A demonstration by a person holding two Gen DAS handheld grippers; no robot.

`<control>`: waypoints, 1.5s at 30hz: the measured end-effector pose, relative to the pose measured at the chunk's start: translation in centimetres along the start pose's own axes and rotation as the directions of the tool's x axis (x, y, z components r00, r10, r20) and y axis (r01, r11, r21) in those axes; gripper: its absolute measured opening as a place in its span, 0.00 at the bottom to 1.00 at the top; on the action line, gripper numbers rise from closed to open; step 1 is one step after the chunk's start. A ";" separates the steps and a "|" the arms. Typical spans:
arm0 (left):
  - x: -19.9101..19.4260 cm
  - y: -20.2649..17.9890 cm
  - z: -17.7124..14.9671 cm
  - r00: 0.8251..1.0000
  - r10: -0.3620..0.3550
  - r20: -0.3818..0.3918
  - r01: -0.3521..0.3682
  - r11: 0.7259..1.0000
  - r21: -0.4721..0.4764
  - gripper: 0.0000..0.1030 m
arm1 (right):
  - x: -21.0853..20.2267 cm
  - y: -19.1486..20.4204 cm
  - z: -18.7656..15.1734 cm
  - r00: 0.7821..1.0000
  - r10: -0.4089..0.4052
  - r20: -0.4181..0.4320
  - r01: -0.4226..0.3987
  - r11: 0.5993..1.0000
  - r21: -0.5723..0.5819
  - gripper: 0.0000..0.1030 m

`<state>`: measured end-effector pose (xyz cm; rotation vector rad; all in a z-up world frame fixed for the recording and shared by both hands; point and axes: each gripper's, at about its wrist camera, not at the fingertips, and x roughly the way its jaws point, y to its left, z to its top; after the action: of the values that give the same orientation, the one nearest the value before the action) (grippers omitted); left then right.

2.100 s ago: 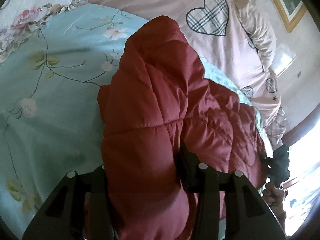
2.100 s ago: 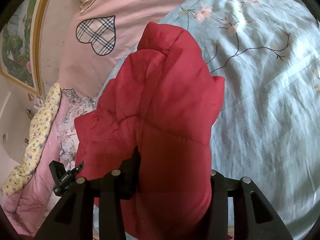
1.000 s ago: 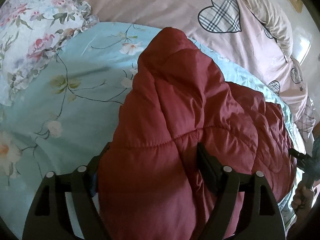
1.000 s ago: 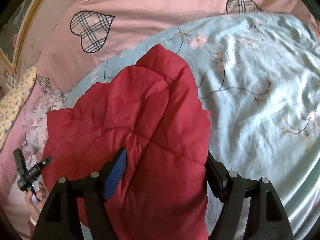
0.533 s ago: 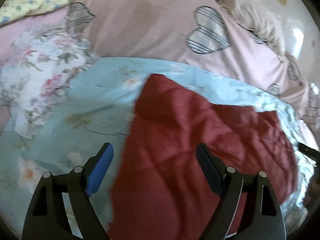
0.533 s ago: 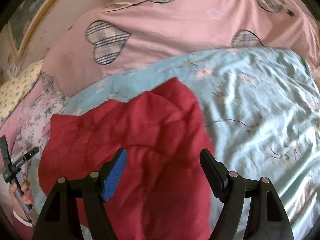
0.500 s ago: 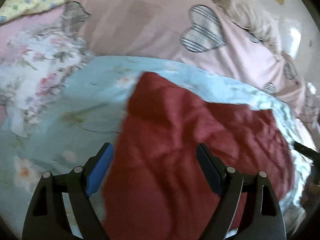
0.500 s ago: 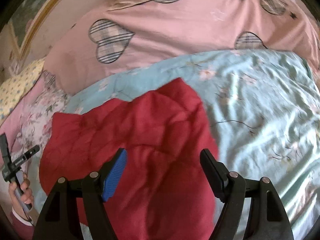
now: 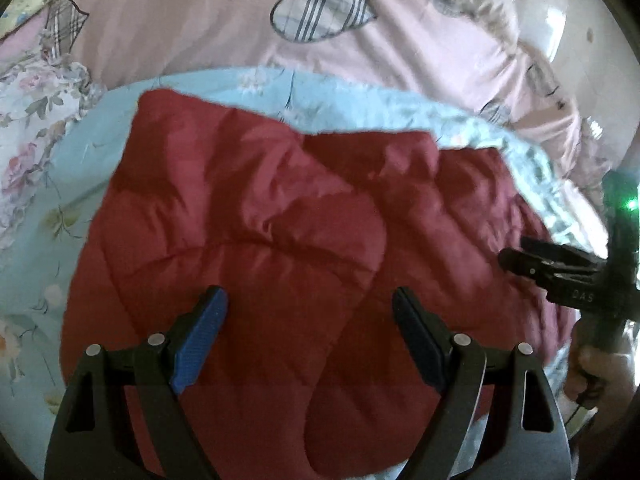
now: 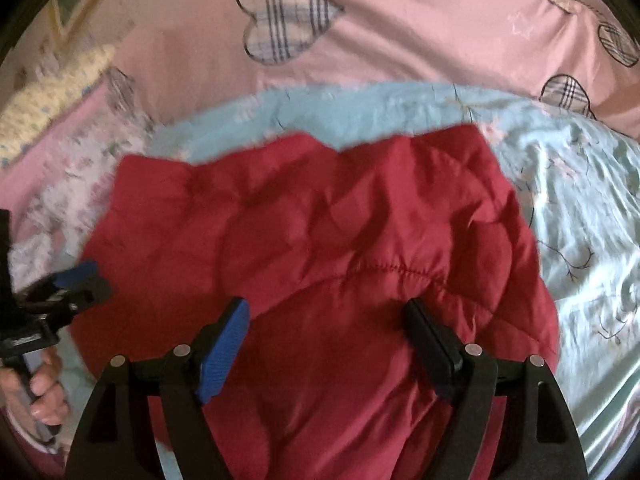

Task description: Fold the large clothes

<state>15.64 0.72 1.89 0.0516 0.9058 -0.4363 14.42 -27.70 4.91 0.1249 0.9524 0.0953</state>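
Red quilted padded jacket [image 9: 280, 216] lies on the pale-blue floral bedsheet [image 10: 592, 216], pink heart-patterned duvet [image 10: 400, 32] at twelve o'clock; left gripper [image 9: 310, 320] released, right gripper [image 10: 326, 324] jaws just widened, released.

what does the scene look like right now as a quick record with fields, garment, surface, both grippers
garment: red quilted jacket, lying folded on the bed, held by neither gripper
surface: light blue floral sheet, with a pink heart-patterned quilt behind
left gripper: open, nothing between the pads, above the jacket
right gripper: open, jaws have just been opening, nothing between them, above the jacket
fold: looks laid down; corners partly hidden
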 end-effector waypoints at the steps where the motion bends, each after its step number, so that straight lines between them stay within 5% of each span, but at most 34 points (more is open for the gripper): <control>1: 0.6 0.2 0.1 1.000 0.013 -0.010 -0.013 1.000 0.000 0.83 | 1.0 -0.1 0.2 1.000 -0.022 -0.013 0.022 1.000 -0.014 0.80; 9: 5.0 3.4 4.0 0.994 0.084 -0.065 -0.089 0.994 -0.068 0.83 | 4.5 -2.6 3.3 0.992 -0.118 -0.039 0.120 0.992 0.034 0.81; 15: 7.6 5.6 6.4 0.982 0.162 -0.096 -0.174 0.976 -0.133 0.84 | 6.5 -5.1 4.7 0.994 -0.092 -0.054 0.098 0.989 0.112 0.83; 23: 10.6 8.5 7.7 0.979 0.143 -0.148 -0.174 0.959 -0.224 0.91 | 7.8 -7.6 5.2 0.997 -0.057 -0.058 0.068 0.976 0.208 0.83; 38: 11.0 9.4 7.9 0.983 0.127 -0.136 -0.160 0.951 -0.266 0.96 | 8.3 -10.0 4.7 0.997 -0.064 -0.042 0.074 0.943 0.324 0.85; 45: 7.0 8.3 6.8 0.986 0.142 -0.085 -0.158 0.958 -0.238 0.95 | 8.5 -10.3 4.4 0.996 -0.066 -0.053 0.080 0.938 0.337 0.88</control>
<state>27.71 4.36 -0.42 -0.0906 1.0091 -0.1798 23.15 -37.04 -0.93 0.4070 1.0073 -0.1379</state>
